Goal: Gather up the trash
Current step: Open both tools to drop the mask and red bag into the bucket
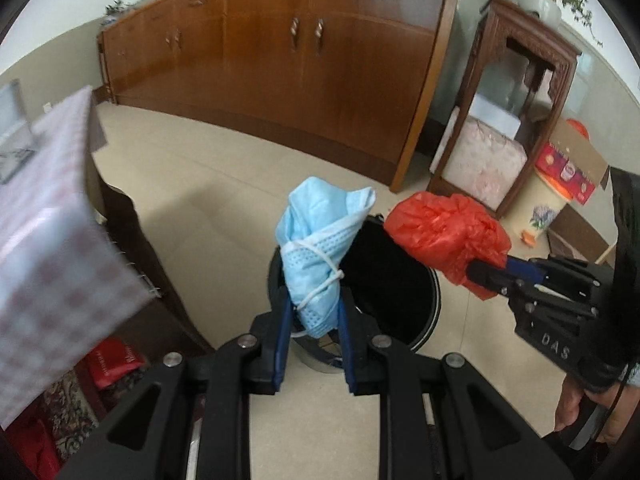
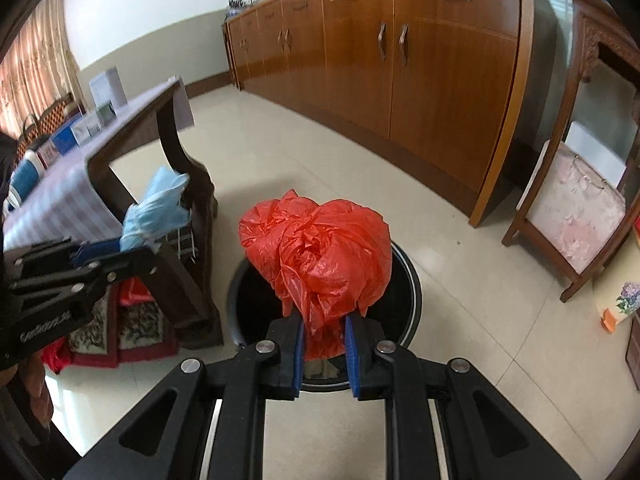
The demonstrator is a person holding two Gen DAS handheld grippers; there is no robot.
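The left tool (image 1: 312, 320) is clamped on a crumpled blue face mask (image 1: 320, 248), gripping it low so that most of the wad stands above the pads. The right tool (image 2: 324, 340) is clamped on a bunched red plastic bag (image 2: 320, 252), again by its lower tail. Both loads hang over the dark round mouth of the trash bin (image 1: 400, 292), which stands on the tiled floor (image 2: 460, 280) beside the table (image 2: 80, 188) with its checked cloth. In the left wrist view the mask covers the bin's near-left rim and the bag sits at its far-right edge; the right wrist view shows the bag roughly centred over the opening.

Judged stage: both items are carried to the bin and the release is still to come.

Risks from this position:
- The mask lies close to the rim. If the left tool opens here, the mask may catch on the edge or fall to the floor outside the bin
- The mask's ear loop (image 1: 320, 276) is wound round the wad and trails near the blue pads. It may snag on a pad and keep the mask hanging after release
- The bag is light and springy. It may cling to the pads, unfold on release and drift sideways
- The two tools work near each other; a sideways correction by either could knock the other's load
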